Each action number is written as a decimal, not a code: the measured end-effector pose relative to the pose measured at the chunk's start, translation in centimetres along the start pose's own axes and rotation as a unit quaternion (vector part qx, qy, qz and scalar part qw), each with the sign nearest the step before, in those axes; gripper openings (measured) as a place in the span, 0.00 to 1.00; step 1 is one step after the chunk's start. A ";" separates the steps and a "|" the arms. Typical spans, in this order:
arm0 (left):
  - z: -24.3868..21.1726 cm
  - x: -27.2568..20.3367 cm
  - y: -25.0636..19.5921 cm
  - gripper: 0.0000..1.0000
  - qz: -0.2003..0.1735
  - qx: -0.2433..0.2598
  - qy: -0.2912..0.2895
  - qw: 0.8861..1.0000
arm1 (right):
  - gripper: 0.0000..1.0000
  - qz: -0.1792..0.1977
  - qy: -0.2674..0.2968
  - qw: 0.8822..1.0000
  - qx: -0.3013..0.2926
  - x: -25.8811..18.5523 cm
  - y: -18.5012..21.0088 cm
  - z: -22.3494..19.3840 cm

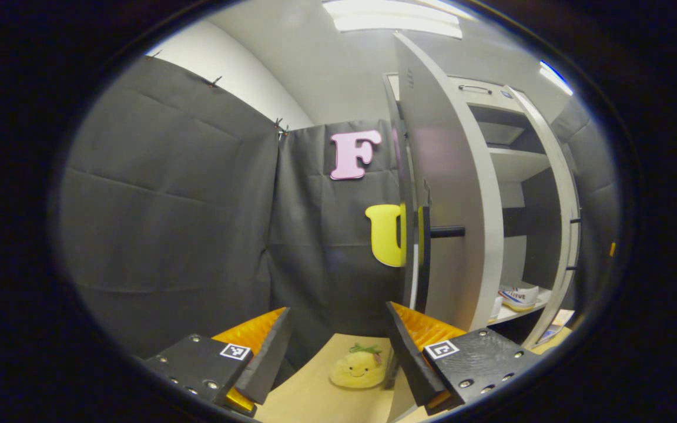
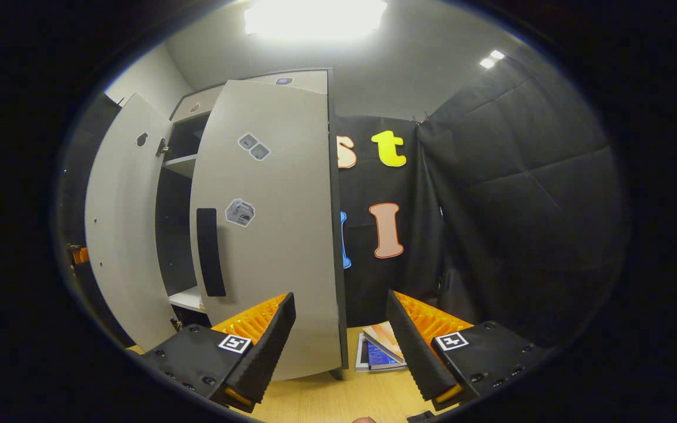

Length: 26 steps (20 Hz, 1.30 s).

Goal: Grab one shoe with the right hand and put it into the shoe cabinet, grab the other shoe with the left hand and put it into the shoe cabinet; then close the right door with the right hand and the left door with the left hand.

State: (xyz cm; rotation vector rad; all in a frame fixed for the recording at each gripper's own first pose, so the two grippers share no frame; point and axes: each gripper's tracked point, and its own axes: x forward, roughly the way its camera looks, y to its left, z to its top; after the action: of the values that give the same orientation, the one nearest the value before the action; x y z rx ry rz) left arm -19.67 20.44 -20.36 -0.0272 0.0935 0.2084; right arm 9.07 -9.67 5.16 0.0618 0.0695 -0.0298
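Note:
The grey shoe cabinet [image 1: 509,164] stands with both doors part open. In the left gripper view its left door [image 1: 450,194] is edge-on just beyond my left gripper [image 1: 338,346], which is open and holds nothing. A white shoe [image 1: 519,295] rests on the cabinet's bottom shelf. In the right gripper view the right door [image 2: 274,235] with its black handle [image 2: 210,251] swings half shut in front of my right gripper [image 2: 341,346]. That gripper is open and empty, its left finger [image 2: 268,341] close to the door's lower edge.
A yellow plush toy [image 1: 357,367] lies on the wooden floor left of the cabinet. Booklets [image 2: 381,351] lie on the floor right of the right door. Black cloth walls close the booth on both sides.

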 end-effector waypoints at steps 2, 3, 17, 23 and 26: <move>0.2 -0.2 0.0 0.90 -0.008 0.001 -0.002 1.000 | 0.97 0.004 0.002 1.000 0.002 0.3 0.0 -0.3; 0.4 -0.2 0.1 0.91 -0.007 0.002 -0.002 1.000 | 0.97 0.007 0.003 1.000 0.004 0.4 -0.1 -0.5; 0.4 0.1 -4.1 0.90 -0.066 -0.015 -0.003 0.998 | 0.97 0.018 0.007 1.000 0.011 1.3 -3.0 -1.1; 0.8 -0.2 -6.9 0.91 -0.102 -0.003 -0.018 0.995 | 0.97 0.033 0.010 0.999 0.019 1.7 -3.8 -1.1; 1.0 -0.9 -7.6 0.90 -0.117 0.007 -0.025 0.993 | 0.97 0.052 0.011 0.998 0.017 1.4 -3.2 -1.4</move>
State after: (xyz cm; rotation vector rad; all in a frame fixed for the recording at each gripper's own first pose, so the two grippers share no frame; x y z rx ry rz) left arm -18.84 12.87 -19.11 -0.0184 0.0412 -0.0269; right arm 10.25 -12.81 3.50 0.0987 0.0877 0.0728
